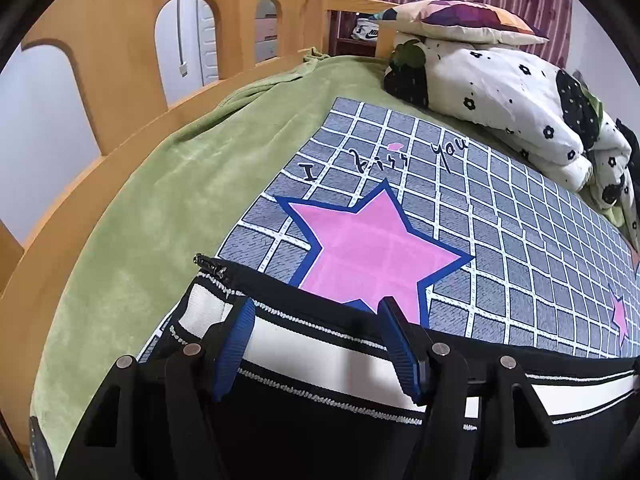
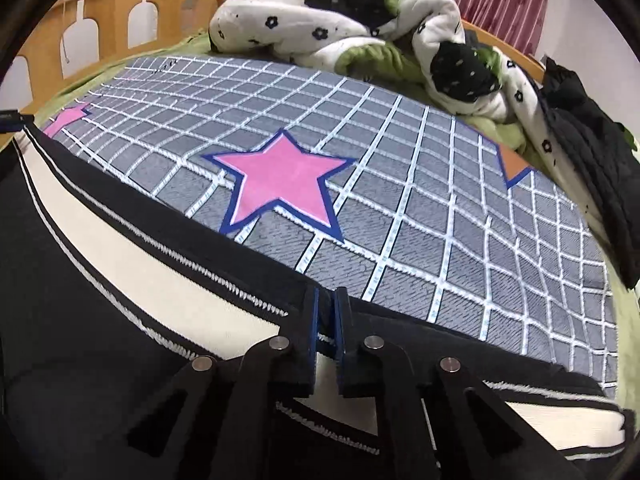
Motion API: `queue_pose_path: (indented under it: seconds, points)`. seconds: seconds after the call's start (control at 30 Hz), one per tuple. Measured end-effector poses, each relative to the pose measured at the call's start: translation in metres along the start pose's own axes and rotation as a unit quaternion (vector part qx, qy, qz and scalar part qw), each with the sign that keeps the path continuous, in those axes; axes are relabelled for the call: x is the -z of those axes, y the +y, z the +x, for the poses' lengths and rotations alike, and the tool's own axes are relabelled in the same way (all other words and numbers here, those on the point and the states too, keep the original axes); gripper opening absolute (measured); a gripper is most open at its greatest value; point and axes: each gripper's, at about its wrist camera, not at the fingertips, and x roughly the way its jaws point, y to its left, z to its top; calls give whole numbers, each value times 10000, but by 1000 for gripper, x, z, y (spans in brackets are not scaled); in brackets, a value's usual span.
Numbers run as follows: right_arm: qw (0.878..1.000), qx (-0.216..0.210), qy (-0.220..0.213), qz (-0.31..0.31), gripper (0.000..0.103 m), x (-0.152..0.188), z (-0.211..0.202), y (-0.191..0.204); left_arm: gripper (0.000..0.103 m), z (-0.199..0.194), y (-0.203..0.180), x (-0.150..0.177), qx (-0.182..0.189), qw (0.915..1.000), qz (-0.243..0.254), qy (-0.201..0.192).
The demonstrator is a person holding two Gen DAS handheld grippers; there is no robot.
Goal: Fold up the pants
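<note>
Black pants with a cream side stripe and white stitching lie along the near edge of a grey checked sheet with pink stars. My left gripper is open, its blue pads standing apart over the striped edge near the zipped end. In the right wrist view the same pants stretch left to right. My right gripper is shut on the pants' striped edge, with the cloth pinched between the blue pads.
A bundled white floral quilt and a pillow lie at the far end of the bed. A wooden rail runs along the left over a green blanket. Dark clothing lies at the right edge.
</note>
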Motion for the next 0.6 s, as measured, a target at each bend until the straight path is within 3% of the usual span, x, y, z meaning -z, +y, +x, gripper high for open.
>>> queue_pose_path:
  seconds: [0.07,0.17,0.23,0.27,0.3,0.37,0.43,0.5,0.6]
  points:
    - [9998,-26,37,210,20,-3,-10,-13,62,-4,-1,-1,13,10000,1,-56]
    - [9975,264,-176,629,25,3,-34,-45,62,-7,1,-2,120,9999,-69,-88]
    - [9947,466,35,920,25,12,-26,-65,62,-8,0,-2,176,9998,-96,-87]
    - [9935,524,218,982,17,15,-15,-69,62,-8,-1,-2,173,9998,-84,-75]
    - [9933,486,324,994,17,25,-1,-73,62,-8,-2,-2,162,9998,-63,-68]
    - [9935,520,159,996,16,27,-2,-72,62,-11,-3,-1,175,9998,-45,-105]
    - [9873,1080,153,1159,4,18,-6,-75,62,-15,-3,-2,228,9996,-73,-148]
    - [9793,1365,172,1483,5,19,-13,-87,62,-19,-3,-2,334,9993,-85,-173]
    - [9686,1298,42,2118,6,29,-47,-106,62,-25,-5,0,420,9988,-52,-245]
